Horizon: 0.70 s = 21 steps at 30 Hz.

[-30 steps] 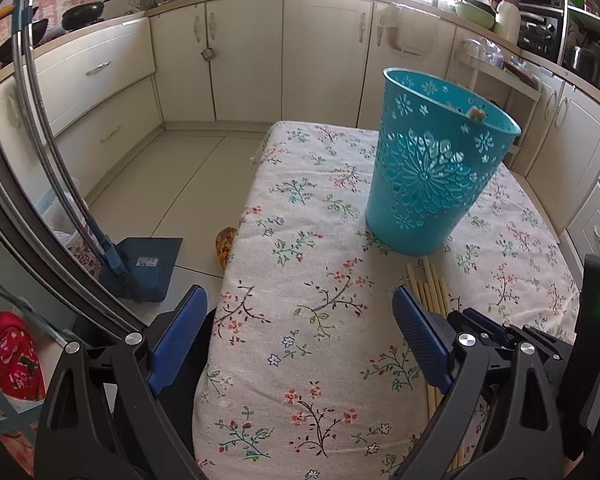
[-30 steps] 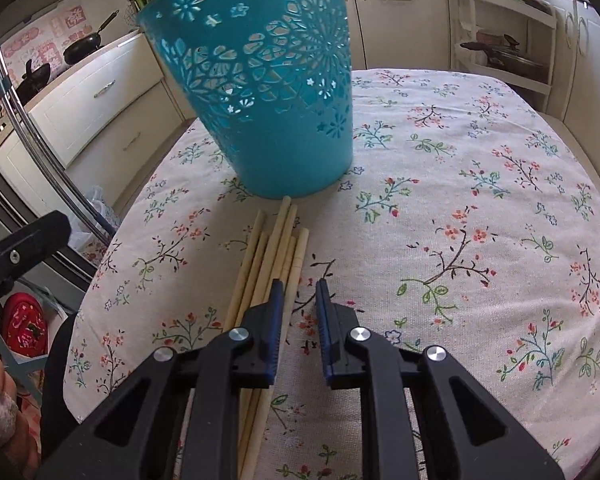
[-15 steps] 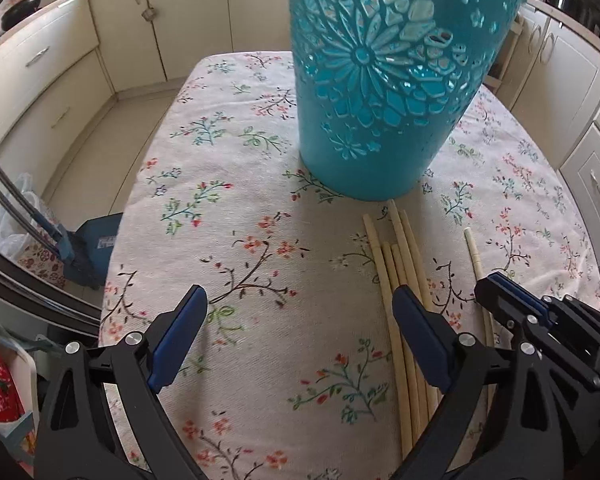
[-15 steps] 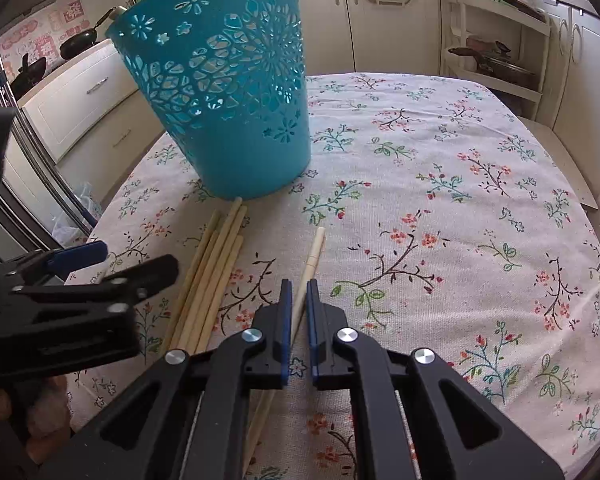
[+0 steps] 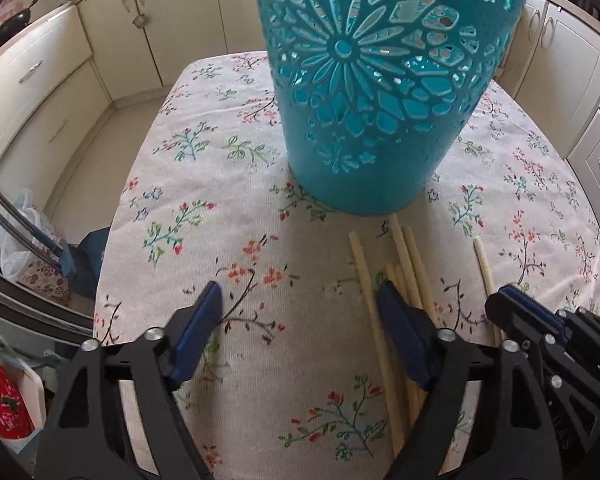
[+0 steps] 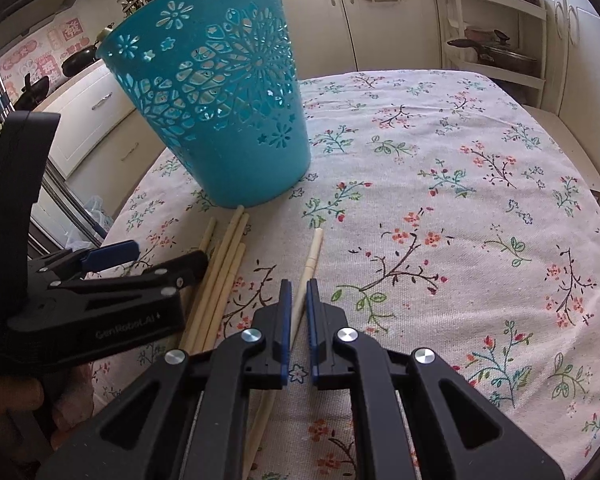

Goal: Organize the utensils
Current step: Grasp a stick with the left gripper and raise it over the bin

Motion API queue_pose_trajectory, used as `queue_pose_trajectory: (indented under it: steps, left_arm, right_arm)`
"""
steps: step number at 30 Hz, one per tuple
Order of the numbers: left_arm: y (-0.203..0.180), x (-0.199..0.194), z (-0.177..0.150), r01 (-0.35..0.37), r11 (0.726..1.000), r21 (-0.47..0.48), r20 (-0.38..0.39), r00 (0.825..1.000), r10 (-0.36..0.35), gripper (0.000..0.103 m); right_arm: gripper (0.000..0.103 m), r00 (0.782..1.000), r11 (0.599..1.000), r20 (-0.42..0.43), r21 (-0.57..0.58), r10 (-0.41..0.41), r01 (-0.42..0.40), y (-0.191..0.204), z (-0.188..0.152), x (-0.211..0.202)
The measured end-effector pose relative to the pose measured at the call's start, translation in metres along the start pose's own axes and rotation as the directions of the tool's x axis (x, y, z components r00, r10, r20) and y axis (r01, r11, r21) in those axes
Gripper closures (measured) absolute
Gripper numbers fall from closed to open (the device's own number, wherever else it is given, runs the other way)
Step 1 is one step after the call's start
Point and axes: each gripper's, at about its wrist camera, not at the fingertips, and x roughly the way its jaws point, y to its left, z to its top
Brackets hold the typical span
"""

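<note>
A teal cut-out basket (image 5: pixel 380 100) (image 6: pixel 220 120) stands upright on the floral tablecloth (image 5: pixel 228 208). Just in front of it lies a bundle of several pale chopsticks (image 5: pixel 408 264) (image 6: pixel 224 264). My left gripper (image 5: pixel 298 300) hangs low over the cloth to the bundle's left, its jaws closing. The leftmost stick lies just inside its right finger, and the pads press on nothing. My right gripper (image 6: pixel 298 286) is shut on a single chopstick (image 6: pixel 312 252) (image 5: pixel 482 260) that lies apart, right of the bundle. The right wrist view shows the left gripper (image 6: pixel 164 256) from the side.
The table's left edge (image 5: pixel 112 240) drops to the floor, where a blue dustpan (image 5: pixel 88 256) and a plastic bag stand. Cream cupboards (image 5: pixel 40 92) ring the room. A shelf rack with pots (image 6: pixel 496 52) stands past the far right corner. A person's hand (image 6: pixel 4 400) grips the left tool.
The left gripper came down and closer to the basket and sticks, and its jaws narrowed. The right gripper closed on one chopstick and drew it sideways out of the bundle.
</note>
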Motion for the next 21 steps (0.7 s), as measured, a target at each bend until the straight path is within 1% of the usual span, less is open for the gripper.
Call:
queue_pose_trajectory:
  steps: [1,2,3,4,5,8,9,12,15,16,18,20,21]
  left_arm:
    - [-0.001,0.0,0.002,0.006,1.0,0.007,0.006,1.0,-0.006,0.049]
    - [-0.003,-0.001,0.005,0.016,1.0,0.017,0.01,1.0,-0.016,0.057]
    - [-0.005,-0.001,0.006,0.021,0.999,0.025,0.011,1.0,-0.021,0.075]
    - [-0.007,-0.002,0.007,0.039,0.999,0.039,0.006,0.999,-0.039,0.09]
    - [-0.008,-0.002,0.008,0.054,0.997,0.048,-0.002,0.999,-0.054,0.095]
    - [-0.008,-0.005,0.006,0.091,0.994,0.064,-0.028,0.996,-0.09,0.098]
    - [-0.005,-0.007,0.004,0.122,0.991,0.06,-0.05,0.992,-0.119,0.099]
    - [0.007,-0.021,-0.002,0.177,0.983,0.056,-0.08,0.982,-0.172,0.099]
    - [0.021,-0.05,-0.002,0.26,0.964,0.056,-0.094,0.963,-0.254,0.099]
    - [0.027,-0.069,0.003,0.298,0.953,0.055,-0.084,0.953,-0.293,0.099]
    - [0.035,-0.103,0.016,0.346,0.936,0.063,-0.044,0.938,-0.344,0.099]
    - [0.042,-0.134,0.033,0.378,0.923,0.072,0.015,0.925,-0.38,0.099]
    - [0.045,-0.157,0.045,0.39,0.917,0.083,0.066,0.916,-0.396,0.099]
  right_arm:
    - [0.095,1.0,1.0,-0.001,0.003,0.001,-0.001,-0.001,0.001,0.001]
    - [0.095,1.0,1.0,-0.001,0.005,0.0,0.0,-0.001,0.002,0.002]
    - [0.095,1.0,1.0,0.0,0.005,0.001,-0.001,-0.001,0.003,0.002]
    - [0.095,1.0,1.0,0.0,0.006,0.002,-0.002,-0.002,0.003,0.003]
    - [0.095,1.0,1.0,0.0,0.008,0.004,-0.004,-0.002,0.004,0.003]
    - [0.095,1.0,1.0,0.003,0.019,0.014,-0.014,-0.004,0.003,0.003]
    - [0.095,1.0,1.0,0.003,0.019,0.014,-0.014,-0.004,0.004,0.004]
    - [0.095,1.0,0.999,0.005,0.026,0.02,-0.02,-0.005,0.004,0.004]
    - [0.095,0.999,0.999,0.005,0.039,0.033,-0.033,-0.008,0.004,0.004]
    - [0.095,0.999,0.998,0.006,0.042,0.036,-0.036,-0.009,0.004,0.004]
    - [0.095,0.999,0.998,0.006,0.044,0.039,-0.039,-0.01,0.004,0.003]
    - [0.095,0.999,0.998,0.007,0.046,0.04,-0.04,-0.01,0.003,0.003]
    - [0.095,0.999,0.998,0.007,0.046,0.04,-0.04,-0.01,0.003,0.003]
